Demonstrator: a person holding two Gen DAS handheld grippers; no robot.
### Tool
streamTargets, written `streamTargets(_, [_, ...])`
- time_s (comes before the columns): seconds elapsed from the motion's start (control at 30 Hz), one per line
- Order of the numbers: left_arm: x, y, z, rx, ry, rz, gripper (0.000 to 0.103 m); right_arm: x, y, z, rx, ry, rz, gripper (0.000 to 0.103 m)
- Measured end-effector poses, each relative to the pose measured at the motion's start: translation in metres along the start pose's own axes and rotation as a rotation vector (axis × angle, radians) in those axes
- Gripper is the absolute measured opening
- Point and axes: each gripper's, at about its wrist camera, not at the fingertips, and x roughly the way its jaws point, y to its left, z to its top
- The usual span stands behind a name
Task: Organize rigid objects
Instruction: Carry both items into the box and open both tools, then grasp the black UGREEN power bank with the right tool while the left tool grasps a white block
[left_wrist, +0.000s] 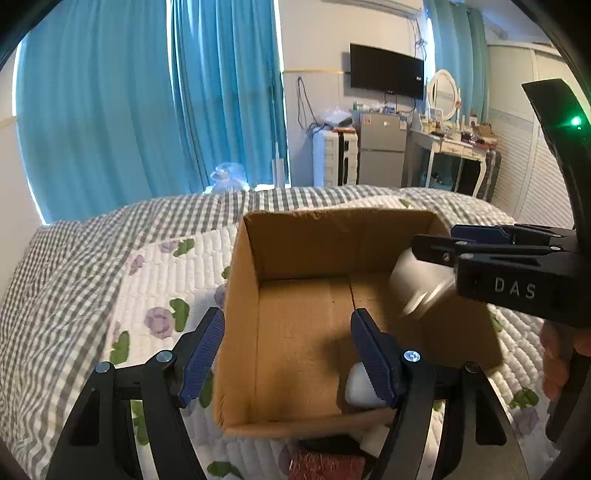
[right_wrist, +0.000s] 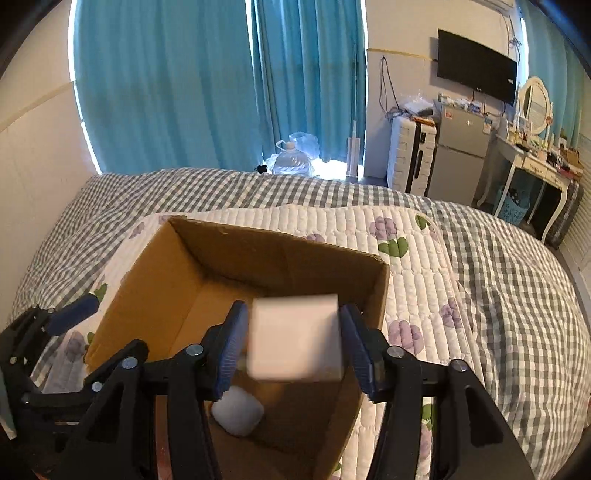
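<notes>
An open cardboard box (left_wrist: 243, 295) stands on the bed; it also shows in the right wrist view (right_wrist: 147, 273). My right gripper (right_wrist: 293, 343) is shut on a white blocky object (right_wrist: 295, 341) and holds it above the box's inside; in the left wrist view the object (left_wrist: 421, 291) looks silvery and blurred. A small white rounded case (left_wrist: 360, 389) lies on the box floor, also seen in the right wrist view (right_wrist: 238, 413). My left gripper (left_wrist: 288, 354) is open and empty, its fingers astride the box's near left wall.
The bed has a white flowered quilt (left_wrist: 155, 295) over a grey checked cover (right_wrist: 498, 280). A dark red object (left_wrist: 325, 465) lies just in front of the box. Blue curtains, a fridge and a dressing table stand beyond the bed.
</notes>
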Motion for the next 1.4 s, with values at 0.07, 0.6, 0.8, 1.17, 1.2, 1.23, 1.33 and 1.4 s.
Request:
streamTargets(0.07, [-0.016, 0.002, 0.0, -0.009, -0.02, -0.006, 0.074, -0.021, 0.004, -0.002, -0.014, -0.051, -0.007, 0.079])
streamTargets(0.6, [-0.117, 0.007, -0.063, -0.1, 0.038, 0.101, 0.103, -0.144, 0.021, -0.087, -0.151, -0.025, -0.012, 0.096])
streamTargets(0.8, [-0.096, -0.01, -0.106, -0.086, 0.1, 0.093, 0.103, -0.098, 0.013, -0.14, -0.159, 0.127, 0.005, 0.096])
streamTargets(1.17, [-0.034, -0.043, -0.174, 0.024, 0.31, -0.037, 0.103, -0.048, -0.007, -0.18, -0.053, 0.313, 0.05, 0.096])
streamTargets(1.2, [-0.032, -0.046, -0.176, 0.037, 0.315, -0.031, 0.103, -0.046, -0.005, -0.181, -0.061, 0.319, 0.044, 0.096])
streamTargets(1.23, [-0.028, -0.049, -0.177, 0.049, 0.323, -0.035, 0.103, -0.046, -0.004, -0.181, -0.066, 0.323, 0.043, 0.096])
streamTargets(1.33, [-0.021, -0.052, -0.179, 0.053, 0.336, -0.029, 0.103, -0.041, -0.001, -0.183, -0.073, 0.334, 0.033, 0.096])
streamTargets(1.4, [-0.017, -0.054, -0.181, 0.06, 0.344, -0.014, 0.101, -0.039, 0.001, -0.184, -0.084, 0.339, 0.018, 0.096])
